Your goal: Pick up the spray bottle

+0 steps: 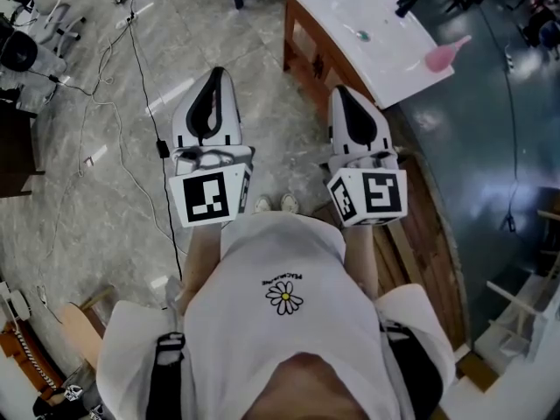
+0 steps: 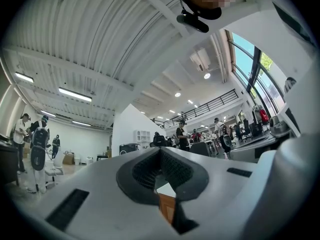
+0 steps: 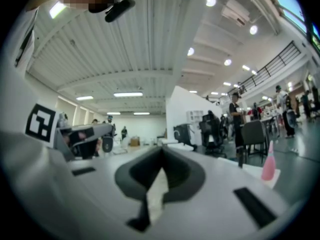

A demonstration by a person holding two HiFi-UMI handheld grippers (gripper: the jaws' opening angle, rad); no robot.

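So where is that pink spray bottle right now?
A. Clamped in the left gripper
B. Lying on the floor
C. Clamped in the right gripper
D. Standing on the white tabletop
D: the pink spray bottle stands near the corner of the white tabletop, ahead of the left gripper and the right gripper, whose jaws are both together on nothing.

A line of small print (image 1: 282, 281) stands above the daisy (image 1: 284, 297) on the person's white shirt (image 1: 262, 339), upside down and too small to read. Nothing else legible.
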